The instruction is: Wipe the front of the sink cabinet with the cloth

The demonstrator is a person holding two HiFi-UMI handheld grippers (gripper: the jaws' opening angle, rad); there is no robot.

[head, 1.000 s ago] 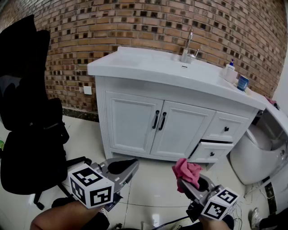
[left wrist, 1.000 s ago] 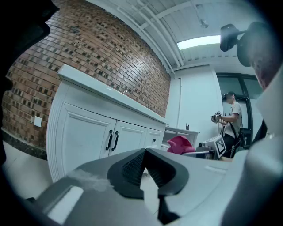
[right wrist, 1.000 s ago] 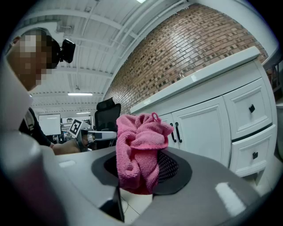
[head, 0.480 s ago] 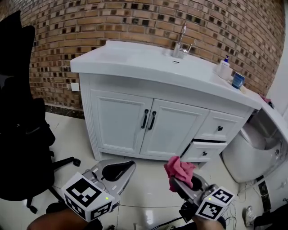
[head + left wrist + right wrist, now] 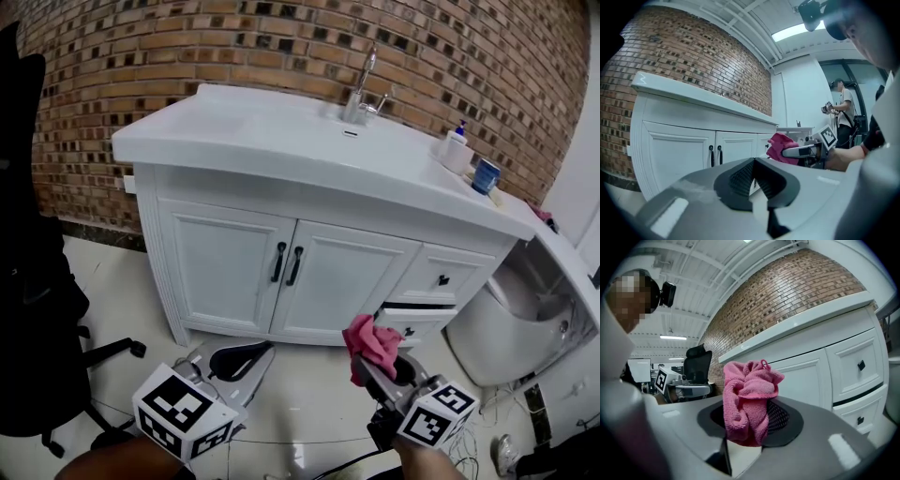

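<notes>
The white sink cabinet (image 5: 319, 272) stands against a brick wall, with two doors carrying black handles (image 5: 287, 264) and drawers to their right. My right gripper (image 5: 372, 361) is low in front of the drawers, shut on a crumpled pink cloth (image 5: 371, 339) that bulges out above its jaws. In the right gripper view the cloth (image 5: 747, 399) covers the pads, and the cabinet front (image 5: 806, 376) lies a short way beyond, apart from it. My left gripper (image 5: 251, 354) hovers over the floor below the doors, its jaws closed together with nothing in them (image 5: 753, 161).
The lower drawer (image 5: 417, 323) stands slightly open. A faucet (image 5: 361, 89), a soap bottle (image 5: 455, 150) and a blue cup (image 5: 485, 175) sit on the counter. A black office chair (image 5: 28, 309) is at left, a white toilet (image 5: 525, 319) at right. Another person (image 5: 843, 117) stands far off.
The cabinet has grown larger and slid left in the head view as I came closer. Both grippers kept their pose, and the cloth stayed in the right one.
</notes>
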